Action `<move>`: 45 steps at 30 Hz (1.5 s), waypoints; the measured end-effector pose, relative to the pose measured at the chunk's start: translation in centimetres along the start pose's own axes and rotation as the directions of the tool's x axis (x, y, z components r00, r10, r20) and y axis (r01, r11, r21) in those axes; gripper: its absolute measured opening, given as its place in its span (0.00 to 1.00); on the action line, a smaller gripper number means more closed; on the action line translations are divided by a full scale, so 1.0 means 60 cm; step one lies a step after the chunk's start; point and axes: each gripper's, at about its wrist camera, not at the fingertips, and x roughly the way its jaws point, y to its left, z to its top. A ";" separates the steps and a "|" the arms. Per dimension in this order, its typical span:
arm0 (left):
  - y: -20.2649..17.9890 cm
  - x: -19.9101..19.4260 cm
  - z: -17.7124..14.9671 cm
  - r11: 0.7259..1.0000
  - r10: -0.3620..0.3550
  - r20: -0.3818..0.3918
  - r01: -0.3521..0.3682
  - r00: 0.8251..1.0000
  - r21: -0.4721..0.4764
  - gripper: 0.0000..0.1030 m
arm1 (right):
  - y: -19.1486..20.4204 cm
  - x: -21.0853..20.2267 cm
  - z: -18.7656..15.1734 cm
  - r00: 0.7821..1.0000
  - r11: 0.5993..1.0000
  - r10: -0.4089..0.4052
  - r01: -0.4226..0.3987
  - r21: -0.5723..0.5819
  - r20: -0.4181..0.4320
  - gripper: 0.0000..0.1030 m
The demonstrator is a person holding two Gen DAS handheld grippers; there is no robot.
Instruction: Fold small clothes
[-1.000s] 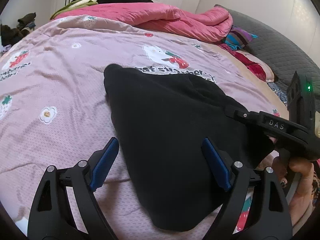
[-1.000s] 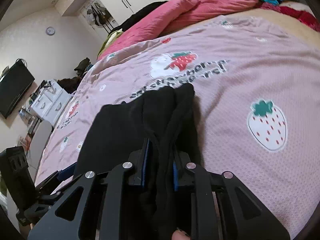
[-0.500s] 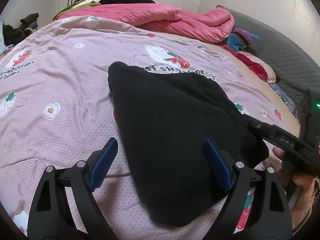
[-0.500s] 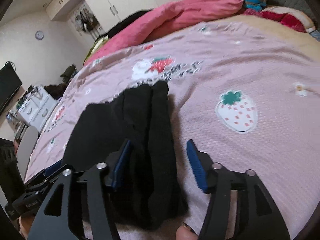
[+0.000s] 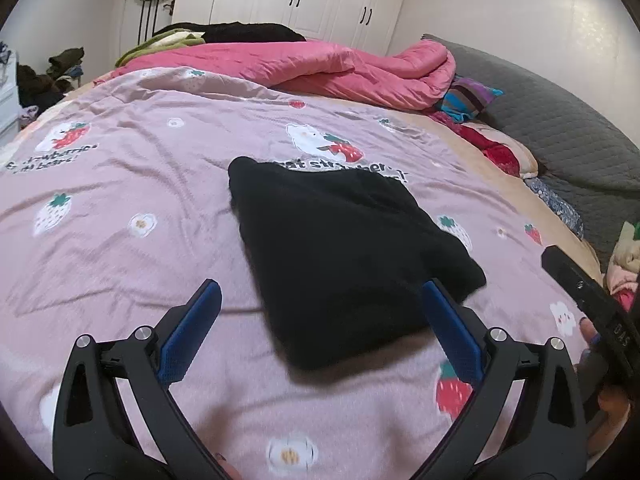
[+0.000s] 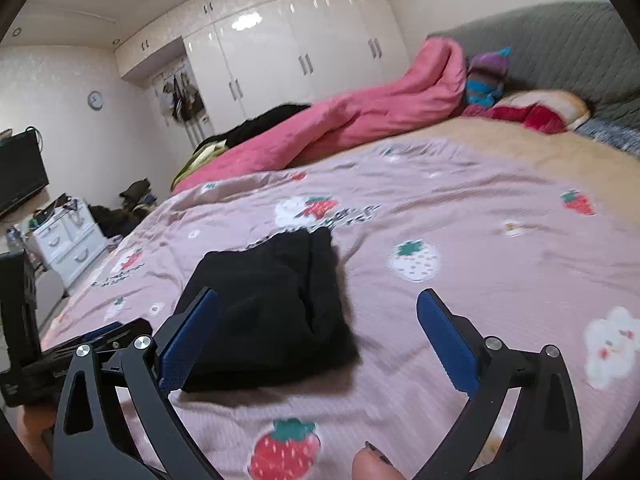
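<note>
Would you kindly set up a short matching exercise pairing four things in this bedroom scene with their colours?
Things:
1. folded garment
2. quilt
3. headboard
4. wardrobe doors

Colours:
A. grey
B. white
C. black
D. pink

Pairs: 1-C, 2-D, 3-A, 4-B

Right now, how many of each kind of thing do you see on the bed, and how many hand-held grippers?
Folded black garment: 1
Rumpled pink quilt: 1
Strawberry-print pink bedsheet: 1
Black grippers with blue pads, left gripper, right gripper: 2, jaws opening, nothing between
Total: 5
</note>
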 end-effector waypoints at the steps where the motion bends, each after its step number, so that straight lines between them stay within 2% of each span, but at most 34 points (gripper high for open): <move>1: -0.002 -0.007 -0.005 1.000 0.002 0.004 -0.002 1.000 0.004 0.91 | 0.002 -0.009 -0.004 1.000 1.000 -0.004 0.004 -0.010 0.006 0.96; 6: -0.004 -0.045 -0.041 1.000 -0.008 0.027 0.008 1.000 -0.003 0.91 | 0.015 -0.046 -0.033 1.000 0.998 -0.019 0.020 -0.060 0.005 0.96; 10: 0.001 -0.065 -0.072 1.000 -0.004 0.028 0.004 1.000 -0.013 0.91 | 0.027 -0.058 -0.063 0.999 0.994 -0.031 0.027 -0.107 -0.033 0.96; 15: 0.012 -0.077 -0.109 1.000 -0.002 0.007 0.002 1.000 -0.028 0.91 | 0.039 -0.073 -0.101 0.995 0.987 -0.078 0.068 -0.146 -0.069 0.96; 20: 0.023 -0.084 -0.139 0.999 0.034 -0.008 -0.034 0.999 -0.020 0.91 | 0.050 -0.093 -0.126 0.990 0.979 -0.121 0.107 -0.176 -0.075 0.96; 23: 0.030 -0.083 -0.150 0.999 0.036 -0.029 -0.037 0.999 -0.023 0.91 | 0.051 -0.097 -0.138 0.987 0.977 -0.126 0.106 -0.183 -0.100 0.96; 30: 0.037 -0.088 -0.149 0.998 0.052 -0.020 -0.053 0.998 -0.030 0.91 | 0.049 -0.092 -0.151 0.979 0.974 -0.145 0.116 -0.193 -0.145 0.96; 45: 0.034 -0.098 -0.143 0.997 0.075 -0.013 -0.075 0.997 -0.018 0.91 | 0.052 -0.084 -0.155 0.972 0.967 -0.170 0.133 -0.219 -0.163 0.96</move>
